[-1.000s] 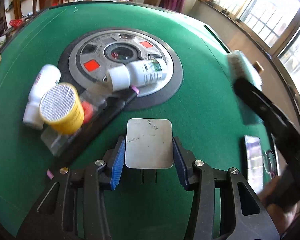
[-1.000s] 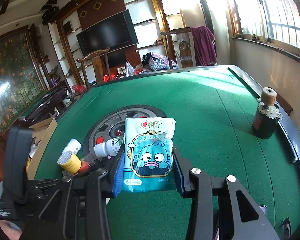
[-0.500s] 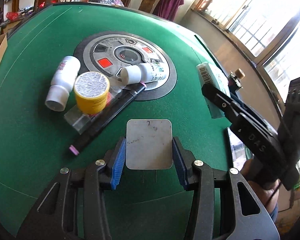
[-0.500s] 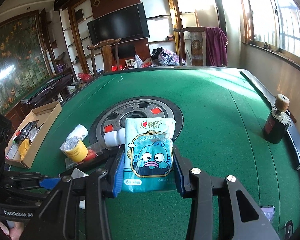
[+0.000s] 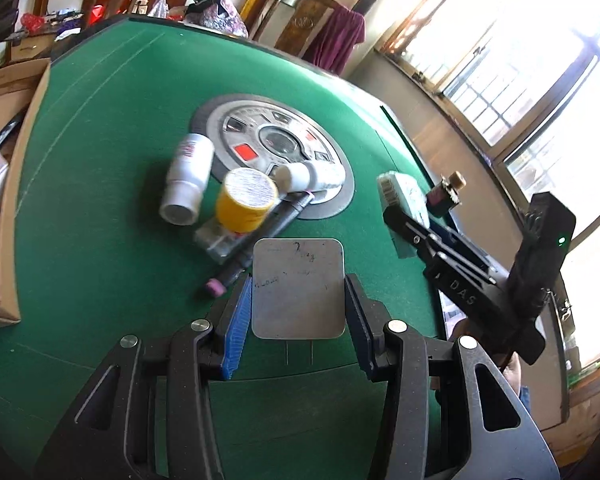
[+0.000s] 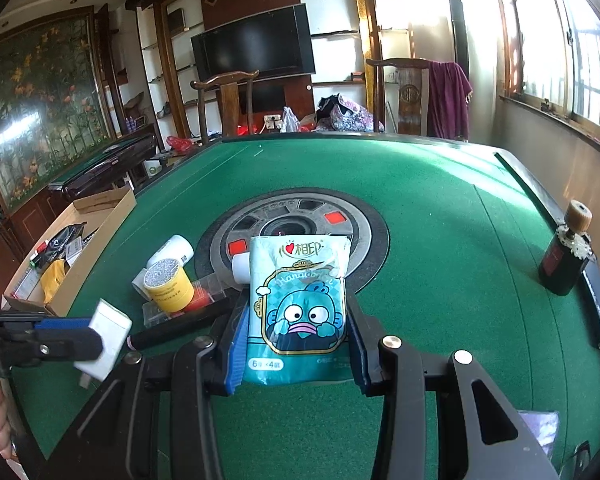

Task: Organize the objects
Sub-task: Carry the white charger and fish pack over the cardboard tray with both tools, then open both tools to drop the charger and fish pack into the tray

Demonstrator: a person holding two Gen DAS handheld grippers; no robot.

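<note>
My left gripper [image 5: 297, 284] is shut on a flat white charger plug [image 5: 298, 300], its two prongs pointing back at the camera, held above the green table [image 5: 100, 128]. The right wrist view shows the same plug [image 6: 106, 332] at the left edge. My right gripper [image 6: 297, 308] is shut on a teal tissue pack [image 6: 296, 280] with a cartoon fish print. A cluster lies by the table's round centre panel [image 5: 276, 140]: a white bottle [image 5: 186, 178] on its side, a yellow can [image 5: 246, 200], a smaller white bottle [image 5: 308, 176], a black marker [image 5: 260, 240] and a clear plastic case [image 5: 214, 242].
An open cardboard box [image 6: 80, 236] with several items stands beside the table's left edge. A dark bottle with a cork top [image 6: 564, 256] stands near the right rim. Wooden chairs and a television line the far wall. A flat packet [image 6: 540, 428] lies at the near right.
The left gripper has drawn back and leftward with the plug, bringing the cardboard box into its view. The right gripper with the tissue pack has shifted slightly. Both grips are unchanged.
</note>
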